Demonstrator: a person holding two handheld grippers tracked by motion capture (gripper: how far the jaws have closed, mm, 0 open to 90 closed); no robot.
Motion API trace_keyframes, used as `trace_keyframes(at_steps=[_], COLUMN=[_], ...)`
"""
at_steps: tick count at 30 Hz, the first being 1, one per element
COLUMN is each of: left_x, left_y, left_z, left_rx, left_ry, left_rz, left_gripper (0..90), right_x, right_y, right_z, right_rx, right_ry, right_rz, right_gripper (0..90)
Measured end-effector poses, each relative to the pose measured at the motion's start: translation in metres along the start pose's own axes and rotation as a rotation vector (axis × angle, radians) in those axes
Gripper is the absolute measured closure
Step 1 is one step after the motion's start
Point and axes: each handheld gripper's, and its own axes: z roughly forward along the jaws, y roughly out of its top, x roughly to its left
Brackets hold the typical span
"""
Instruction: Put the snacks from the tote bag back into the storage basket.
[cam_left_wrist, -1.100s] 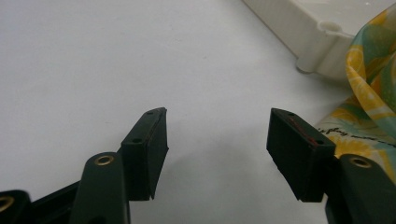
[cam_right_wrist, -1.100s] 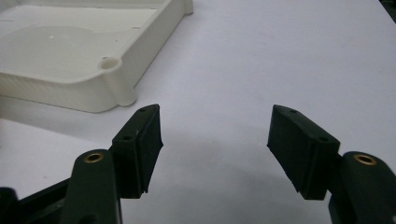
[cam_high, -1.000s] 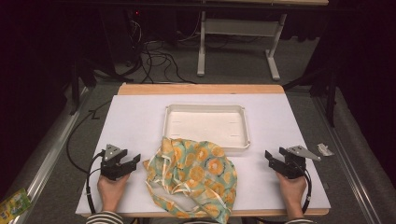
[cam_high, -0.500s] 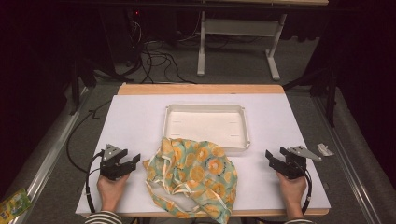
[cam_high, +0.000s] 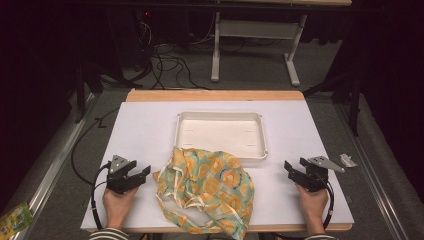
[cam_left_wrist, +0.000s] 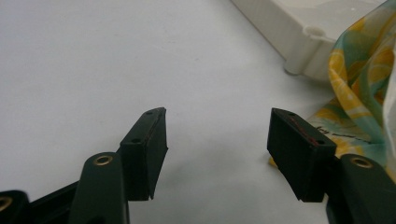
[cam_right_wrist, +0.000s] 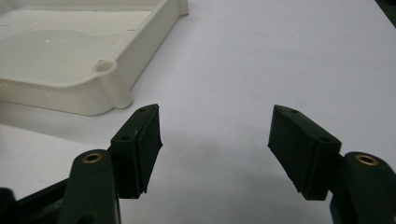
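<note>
On the near middle of the white-covered desk (cam_high: 140, 125), just at its front edge: a crumpled thin cloth with orange, yellow and green fruit print and pale ribbon straps (cam_high: 207, 187), lying loose and bunched, with its far end close against the near wall of a shallow rectangular cream plastic tray (cam_high: 179, 131). Whether touching that wall or only just beside it, cannot tell from the high view. Tray placed at the centre of the desk, with nothing seen inside.

To the left of the cloth: left hand-held gripper (cam_high: 140, 172), resting low on the desk in the person's left hand (cam_high: 117, 202), pointing toward the cloth, jaws released and wide apart, nothing between them. From the left gripper view, same left hand-held gripper (cam_left_wrist: 217, 140) with bare white surface between the black pads, and the cloth (cam_left_wrist: 362, 88) just beside the right-side jaw, with a corner of the tray (cam_left_wrist: 299, 44) behind.

Near the right edge of the desk, well apart from the cloth: right hand-held gripper (cam_high: 294, 169), held in the right hand (cam_high: 312, 202), also released, jaws spread wide and grasping nothing. From the right gripper view, right hand-held gripper (cam_right_wrist: 215, 135) above bare desk, with the tray corner (cam_right_wrist: 109, 88) ahead to the left.
</note>
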Motion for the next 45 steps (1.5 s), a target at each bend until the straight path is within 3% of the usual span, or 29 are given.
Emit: trace_keyframes(at_steps=[19, 45], left_x=[-0.014, -0.059], left_y=[0.002, 0.003], left_z=[-0.017, -0.041], left_rx=[-0.025, -0.044], left_ry=[-0.067, -0.178], left_rz=[0.001, 0.096], left_gripper=[42.6, 45.0], right_x=[0.001, 0.003], right_y=[0.000, 0.001], right_z=[0.001, 0.002], right_rx=[-0.001, 0.024], right_ry=[0.004, -0.011], right_rz=[-0.014, -0.030], right_gripper=[34.8, 35.0])
